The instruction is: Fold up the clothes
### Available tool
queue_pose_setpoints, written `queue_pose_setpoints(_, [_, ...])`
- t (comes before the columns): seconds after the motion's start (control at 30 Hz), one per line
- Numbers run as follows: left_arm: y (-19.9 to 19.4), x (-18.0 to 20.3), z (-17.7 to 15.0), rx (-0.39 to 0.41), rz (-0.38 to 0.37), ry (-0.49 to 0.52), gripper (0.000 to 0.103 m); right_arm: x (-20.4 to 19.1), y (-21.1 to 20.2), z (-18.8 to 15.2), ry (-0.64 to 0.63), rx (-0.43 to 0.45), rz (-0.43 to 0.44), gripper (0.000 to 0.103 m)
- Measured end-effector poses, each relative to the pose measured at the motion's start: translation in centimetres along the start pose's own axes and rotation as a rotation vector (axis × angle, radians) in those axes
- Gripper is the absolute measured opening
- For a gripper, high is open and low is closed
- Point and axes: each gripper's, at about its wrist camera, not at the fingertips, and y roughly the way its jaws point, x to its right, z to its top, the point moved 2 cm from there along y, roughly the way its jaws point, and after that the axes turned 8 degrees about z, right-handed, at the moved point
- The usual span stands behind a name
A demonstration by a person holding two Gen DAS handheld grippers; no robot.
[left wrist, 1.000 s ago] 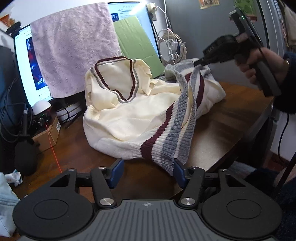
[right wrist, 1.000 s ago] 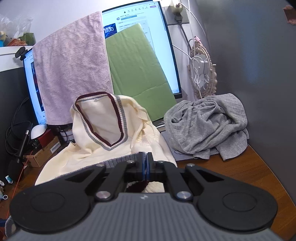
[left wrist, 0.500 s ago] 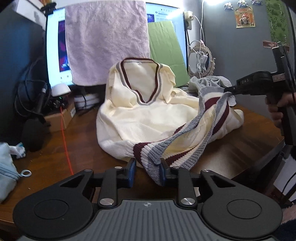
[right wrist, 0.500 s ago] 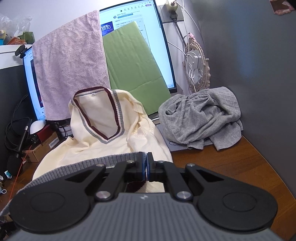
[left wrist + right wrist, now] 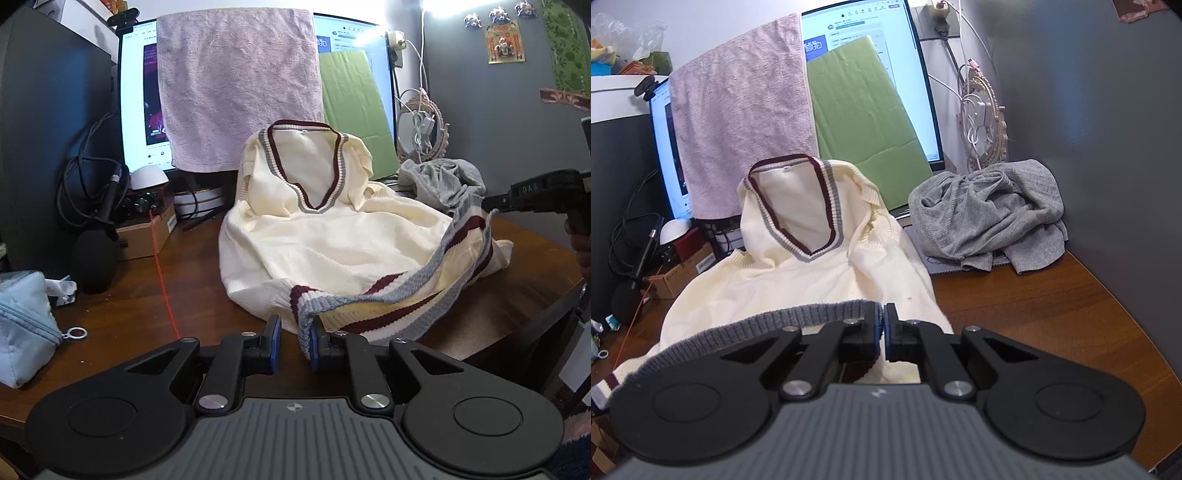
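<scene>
We see the wooden desk (image 5: 192,280) carrying a cream V-neck sweater (image 5: 325,236), collar propped against the monitor (image 5: 871,44) under a pink towel (image 5: 236,85). A crumpled grey garment (image 5: 990,214) lies just right of it. Our right gripper (image 5: 884,328) is clamped on the sweater's striped hem (image 5: 388,295), lifting it off the desk. Our left gripper (image 5: 293,343) has its fingers parted, the hem's corner draping against the right finger (image 5: 314,345).
</scene>
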Motion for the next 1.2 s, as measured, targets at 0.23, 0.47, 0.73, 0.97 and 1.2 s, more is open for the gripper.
queue_pose_setpoints(0.23, [0.4,-1.4,-0.1,-0.024,-0.045,-0.112,0.004,0.0,-3.2,-2.1,-0.038,-0.022,0.018,0.007])
queue_pose_setpoints(0.47, [0.6,-2.0,-0.5,-0.042,-0.075,-0.168,0.004,-0.4,-6.5,-5.9,-0.086,-0.068,-0.002,0.029])
queue_pose_setpoints(0.73, [0.7,-1.9,-0.4,-0.054,-0.09,-0.172,0.004,-0.3,-7.8,-8.0,0.172,-0.001,0.148,0.046])
queue_pose_setpoints(0.97, [0.8,-2.2,-0.4,-0.061,-0.088,-0.17,0.005,3.1,-7.6,-7.0,0.5,0.068,0.266,0.047])
queue_pose_setpoints(1.2, [0.9,-2.1,-0.5,-0.062,-0.094,-0.171,0.005,1.0,-5.9,-7.7,0.402,-0.043,0.205,0.031])
